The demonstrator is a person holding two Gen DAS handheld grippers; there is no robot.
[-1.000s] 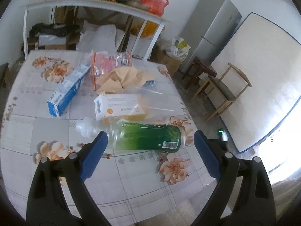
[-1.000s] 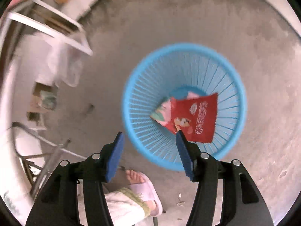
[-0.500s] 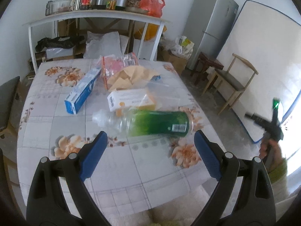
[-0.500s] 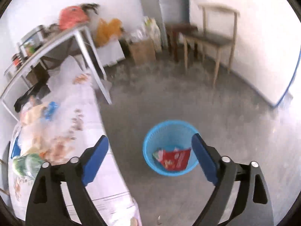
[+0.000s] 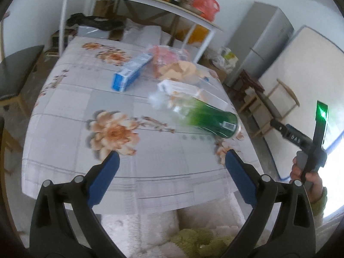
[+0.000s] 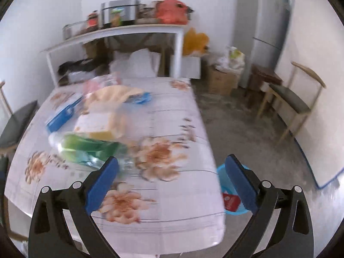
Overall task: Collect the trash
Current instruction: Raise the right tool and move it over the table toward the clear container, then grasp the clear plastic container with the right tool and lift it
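A green plastic bottle (image 5: 206, 118) (image 6: 86, 148) lies on its side on the flowered table (image 5: 86, 161). Behind it lie a white carton (image 5: 178, 88), a blue box (image 5: 131, 73), crumpled tan paper (image 5: 182, 68) and a pink packet (image 5: 167, 53). My left gripper (image 5: 172, 157) hovers over the table's near edge, short of the bottle; its jaws are opening with nothing between them. My right gripper (image 6: 172, 160) is above the table's near right corner, its jaws also opening and empty. The blue basket (image 6: 223, 176) on the floor beside the table holds a red wrapper (image 6: 231, 202).
A white shelf table (image 6: 139, 30) loaded with pots and bags stands behind. A grey fridge (image 6: 258, 21), a leaning mattress (image 5: 301, 64) and a wooden chair (image 6: 290, 101) line the right side. A dark seat (image 5: 15, 71) stands on the left. A hand (image 5: 305, 176) grips the other tool's handle.
The right gripper rose from over the basket, widened its jaws and swung toward the table. The left gripper pulled back from the bottle and shifted left, so the bottle now lies farther off.
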